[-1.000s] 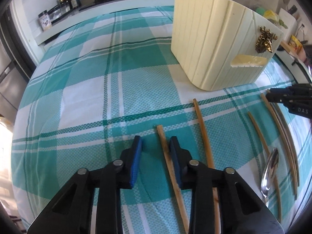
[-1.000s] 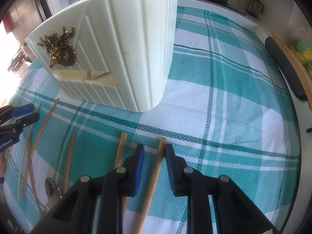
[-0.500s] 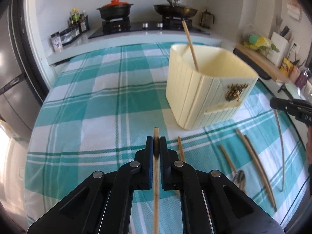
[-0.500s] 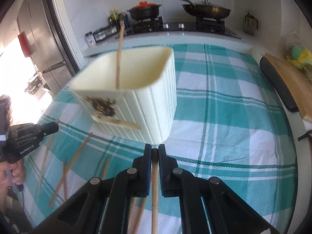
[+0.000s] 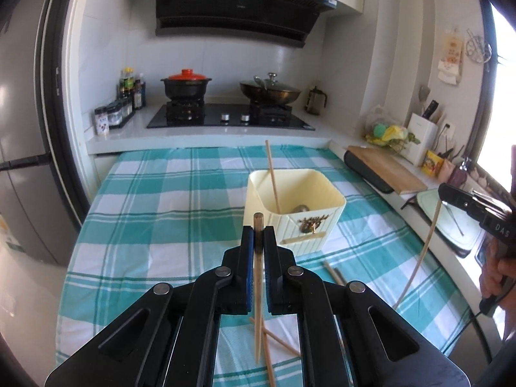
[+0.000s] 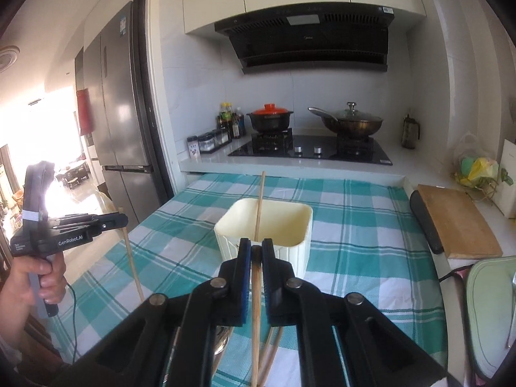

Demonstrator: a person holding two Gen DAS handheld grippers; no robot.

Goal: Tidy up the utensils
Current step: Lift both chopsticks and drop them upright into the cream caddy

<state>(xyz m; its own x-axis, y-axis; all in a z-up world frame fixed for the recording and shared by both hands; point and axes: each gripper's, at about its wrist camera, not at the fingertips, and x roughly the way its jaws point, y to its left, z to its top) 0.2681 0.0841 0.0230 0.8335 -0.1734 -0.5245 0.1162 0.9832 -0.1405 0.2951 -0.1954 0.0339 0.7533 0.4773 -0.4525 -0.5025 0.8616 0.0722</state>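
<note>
A cream utensil holder (image 5: 295, 208) stands on the checked tablecloth (image 5: 154, 213), with one chopstick (image 5: 272, 174) and a spoon bowl inside. It also shows in the right wrist view (image 6: 267, 225). My left gripper (image 5: 258, 235) is shut on a wooden chopstick (image 5: 257, 290), raised above the table short of the holder. My right gripper (image 6: 255, 251) is shut on another chopstick (image 6: 255, 316), also raised. Each gripper shows in the other view, the left one (image 6: 121, 221) and the right one (image 5: 443, 192), with its chopstick hanging down.
Loose chopsticks (image 5: 333, 272) lie on the cloth below the grippers, and a spoon (image 6: 221, 338) lies under the right one. A chopping board (image 6: 458, 222) lies on the counter at the right. A stove with pots (image 5: 225, 113) is behind, a fridge (image 6: 122, 113) at the left.
Both grippers closed on chopsticks on the cloth, then lifted them up and back. The holder now sits farther away and below.
</note>
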